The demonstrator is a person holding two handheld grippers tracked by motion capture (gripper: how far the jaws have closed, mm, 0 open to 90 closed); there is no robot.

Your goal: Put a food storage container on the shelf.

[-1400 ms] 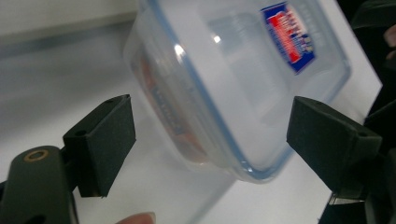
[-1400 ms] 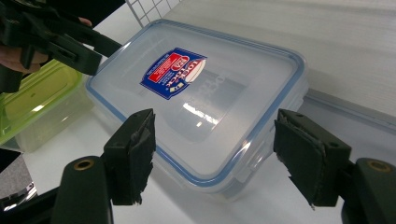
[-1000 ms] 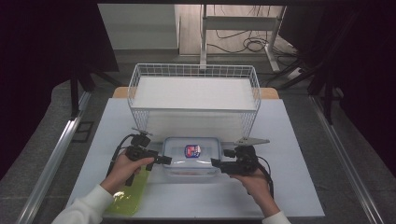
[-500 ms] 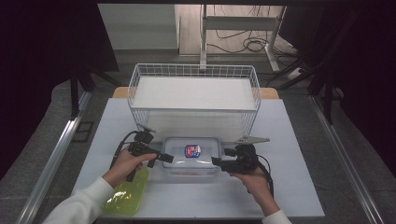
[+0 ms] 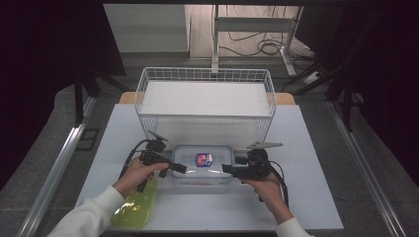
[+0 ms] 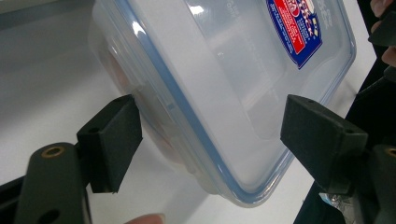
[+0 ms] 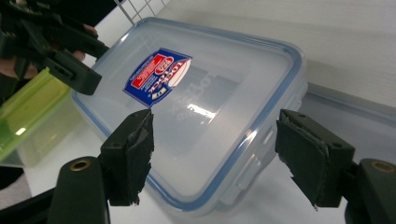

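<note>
Left tool (image 6: 205, 140) narrowed slightly, both tools apart, straddling clear container (image 5: 202, 167) ends.

So a white wire basket (image 5: 205, 98) is parked along the far edge of the white table (image 5: 316, 163), taking up most of its middle, with a flat white board laid inside it. A green-lidded container (image 5: 132, 210) is tucked right at the near left corner of the table. Past the far edge, some cables (image 5: 269, 47) are left lying loose on the floor between 2 desk legs.
</note>
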